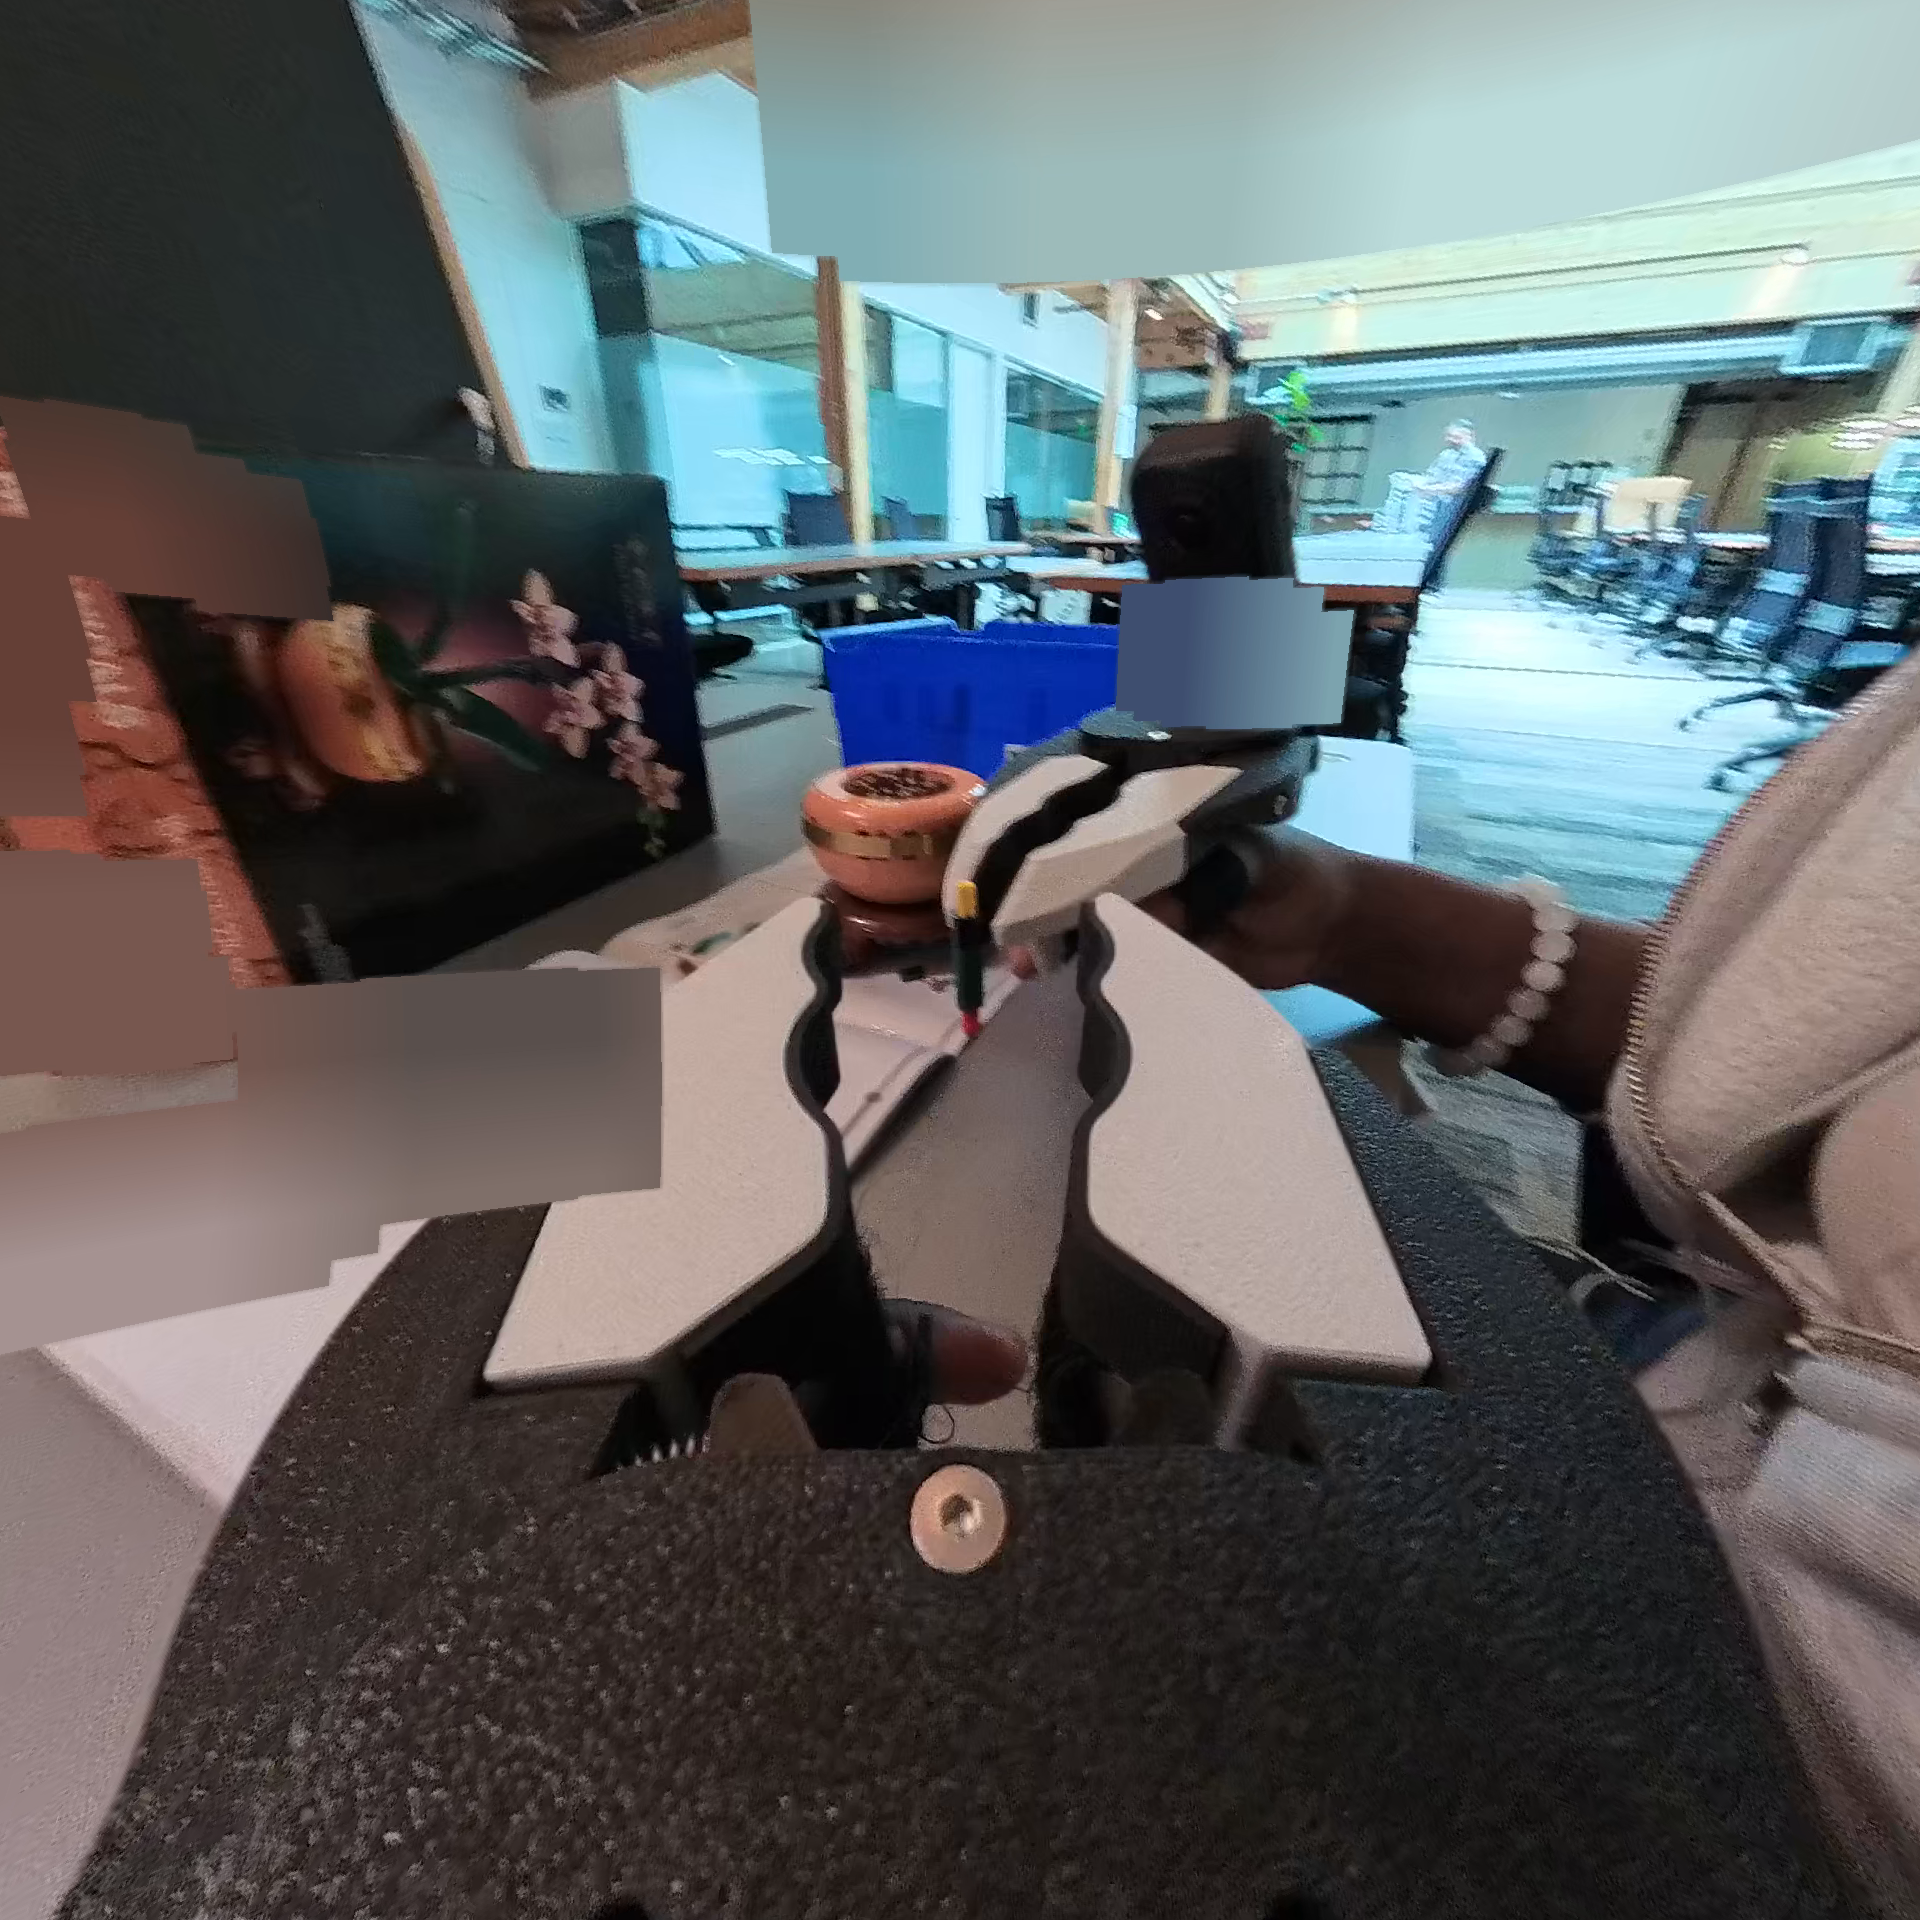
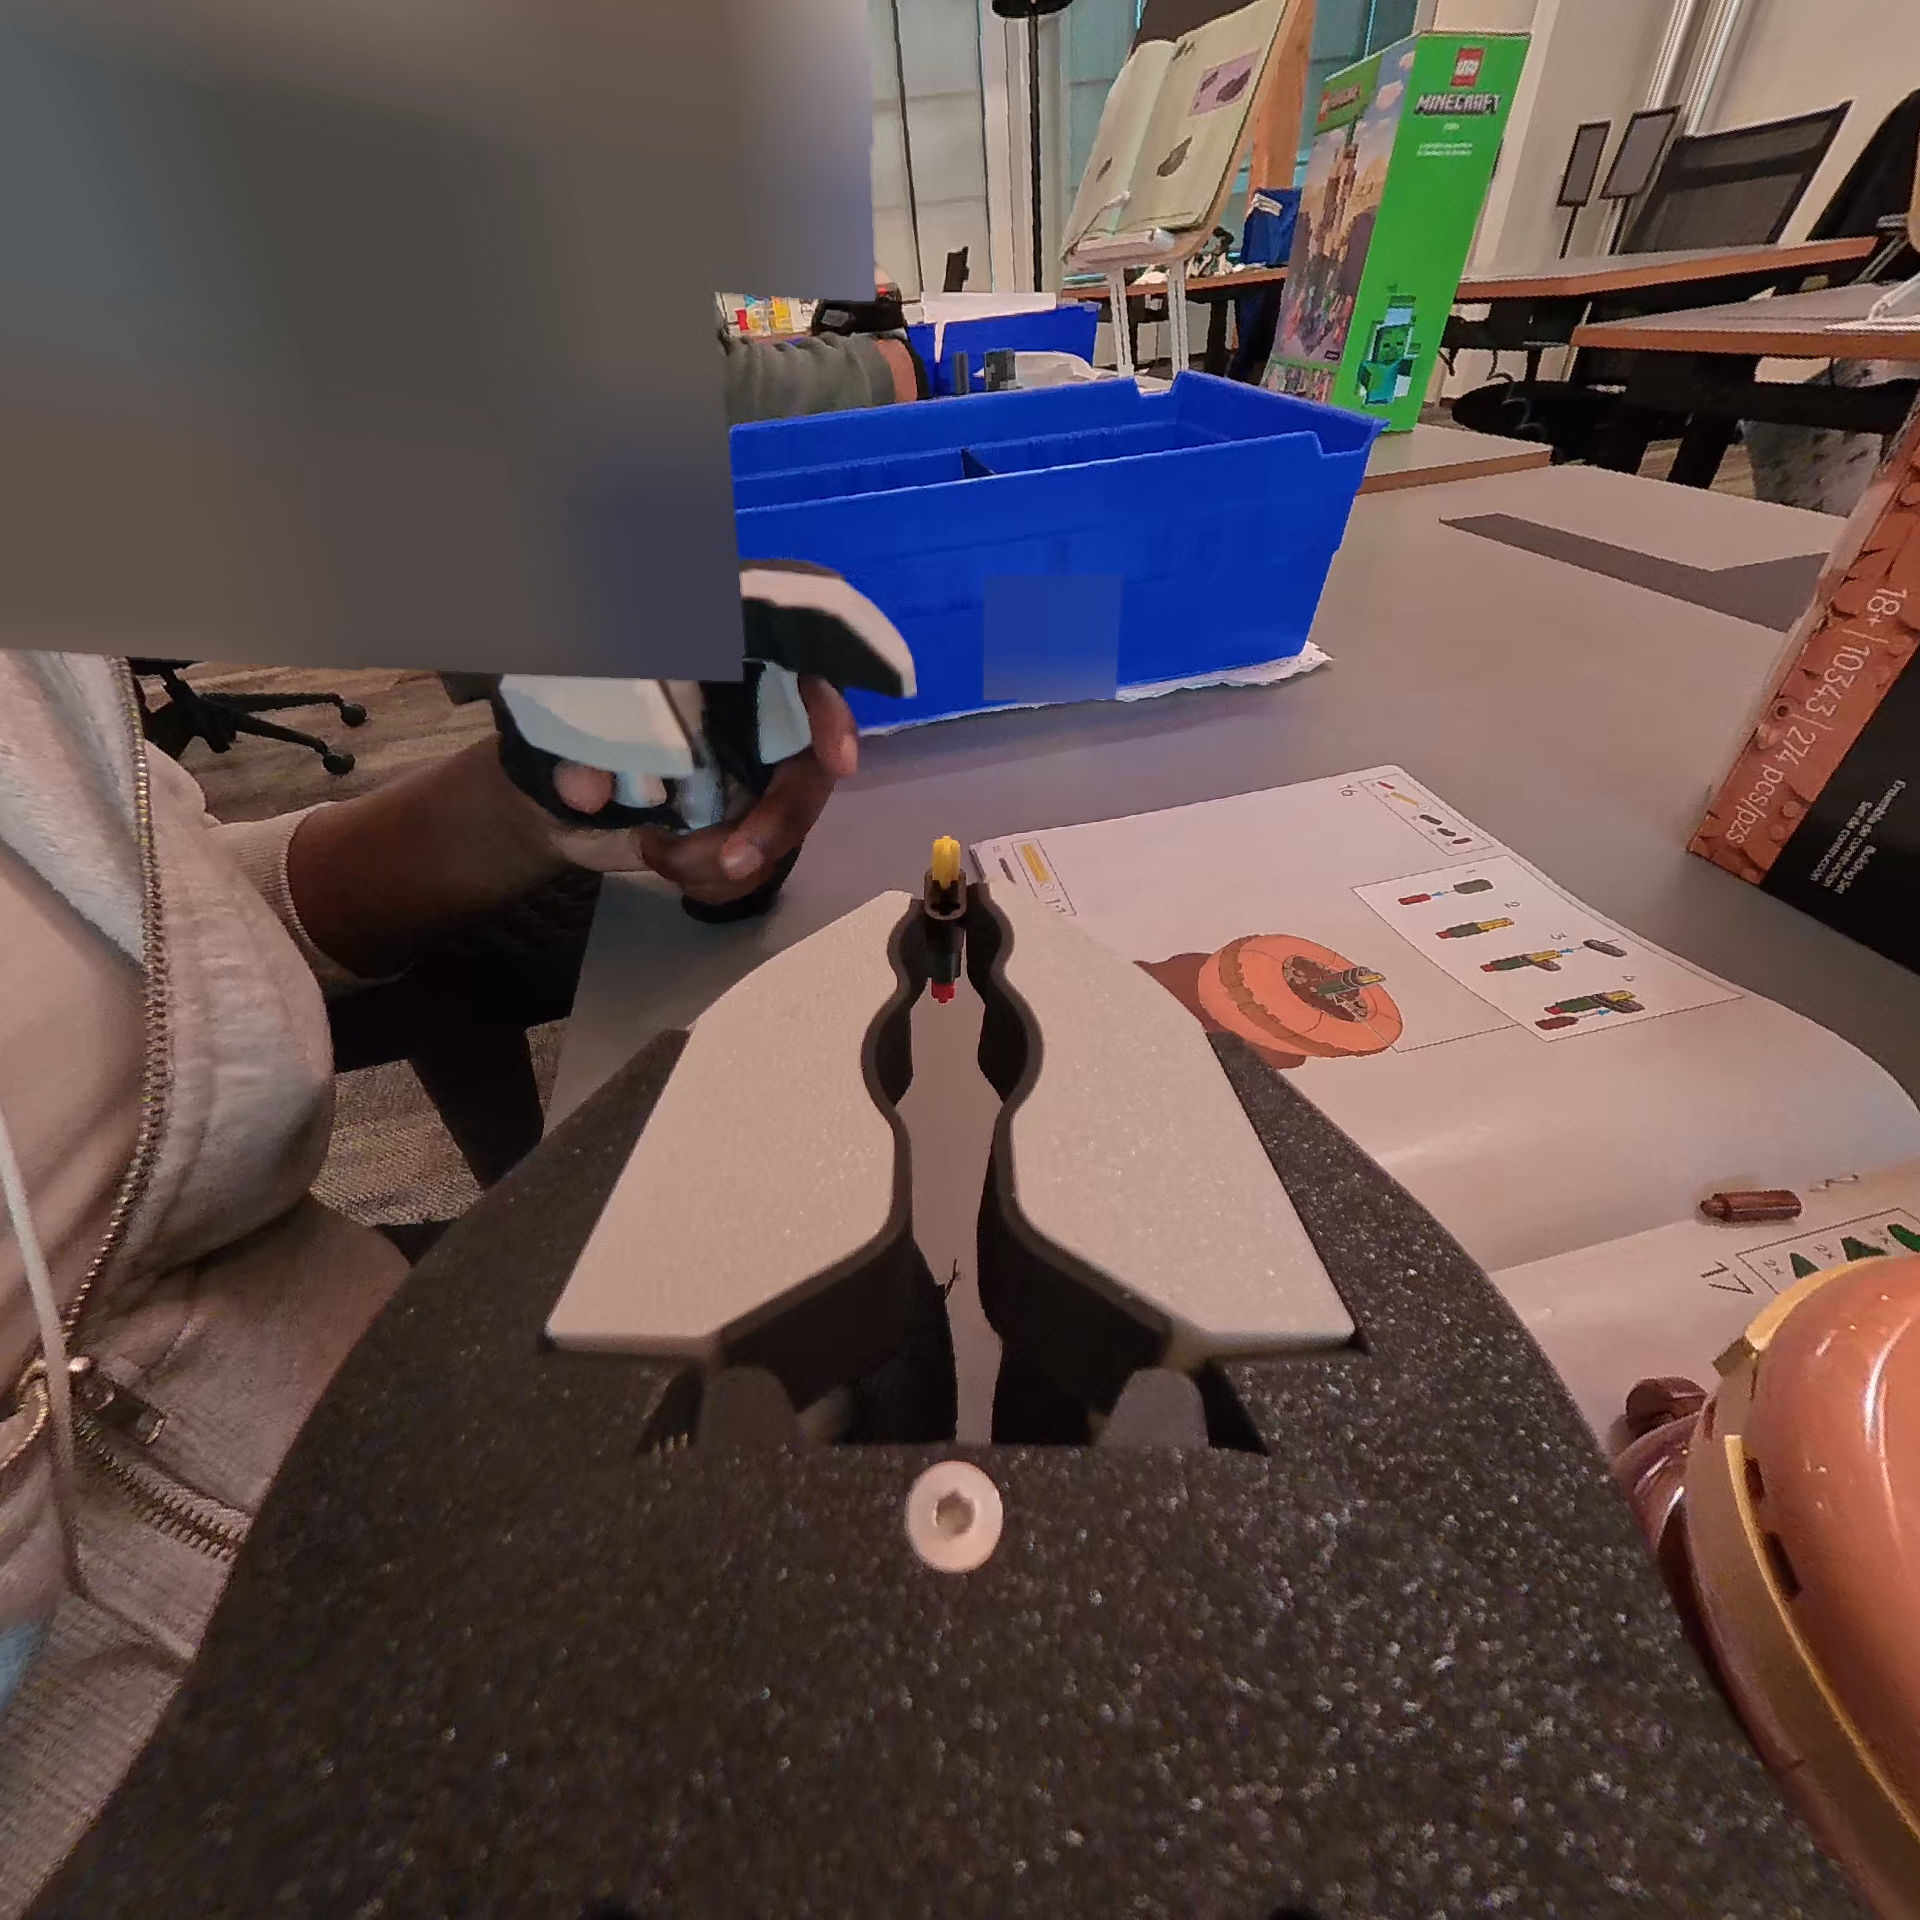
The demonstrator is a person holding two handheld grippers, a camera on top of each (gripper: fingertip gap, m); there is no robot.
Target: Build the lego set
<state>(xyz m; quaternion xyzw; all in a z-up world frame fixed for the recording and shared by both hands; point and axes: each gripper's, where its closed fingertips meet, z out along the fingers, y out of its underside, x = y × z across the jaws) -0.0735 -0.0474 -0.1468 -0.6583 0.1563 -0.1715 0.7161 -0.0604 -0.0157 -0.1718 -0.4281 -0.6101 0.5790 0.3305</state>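
My right gripper (image 2: 945, 914) is shut on a thin lego stem piece (image 2: 943, 920), dark in the middle with a yellow end and a red end, and holds it above the open instruction booklet (image 2: 1455, 1039). In the left wrist view the same stem (image 1: 968, 956) hangs from the right gripper (image 1: 977, 914), just ahead of my left gripper (image 1: 956, 935), which is open and empty. The round terracotta lego pot (image 1: 894, 831) stands behind them; it also shows at the right edge of the right wrist view (image 2: 1808, 1538).
A blue bin (image 2: 1039, 540) stands at the back of the grey table (image 2: 1507, 707). The set's dark box (image 1: 436, 707) stands at the left. A small brown piece (image 2: 1751, 1205) lies on the booklet. A green box (image 2: 1392, 218) stands farther back. Across from one pair of fingers to the other is roughly 5 centimetres. The round terracotta lego pot (image 1: 894, 831) is about 12 centimetres from my right fingertips. My right wrist view (image 2: 1807, 1360) looks at it from another angle.
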